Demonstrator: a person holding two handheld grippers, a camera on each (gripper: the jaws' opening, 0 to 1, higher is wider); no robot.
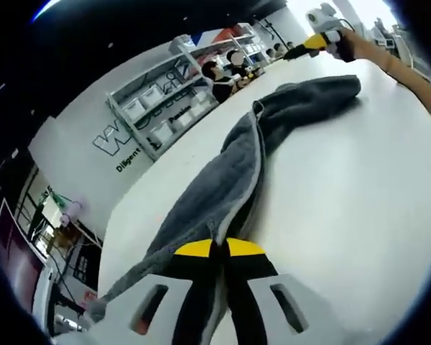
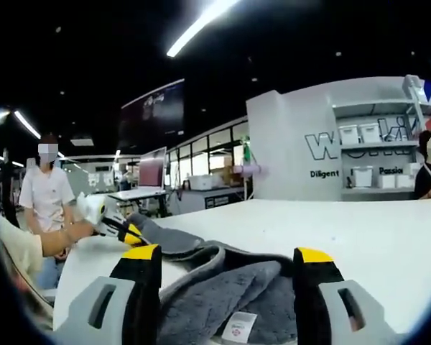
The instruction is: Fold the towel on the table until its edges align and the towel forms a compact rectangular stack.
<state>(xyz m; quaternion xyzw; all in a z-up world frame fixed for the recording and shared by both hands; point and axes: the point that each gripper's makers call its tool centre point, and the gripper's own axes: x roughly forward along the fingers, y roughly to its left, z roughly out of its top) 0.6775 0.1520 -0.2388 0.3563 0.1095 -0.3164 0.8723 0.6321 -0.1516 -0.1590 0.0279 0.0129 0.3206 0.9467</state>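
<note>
The grey towel (image 1: 287, 122) lies stretched in a long rumpled strip across the white table (image 1: 359, 215), its near end pinched between the closed jaws of the left hand-held gripper (image 1: 219, 248), which hide that edge. The right hand-held gripper (image 2: 226, 253) has its jaws apart around the towel's other end, where a small label (image 2: 238, 325) shows, cut off at the bottom.

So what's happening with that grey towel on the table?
A person is folding a towel on a white table using two hand-held grippers. The left gripper is shut on one end, and the towel lies stretched out, bunched lengthwise. The right gripper is open with the other end between its jaws. It is not yet a neat stack.
</note>
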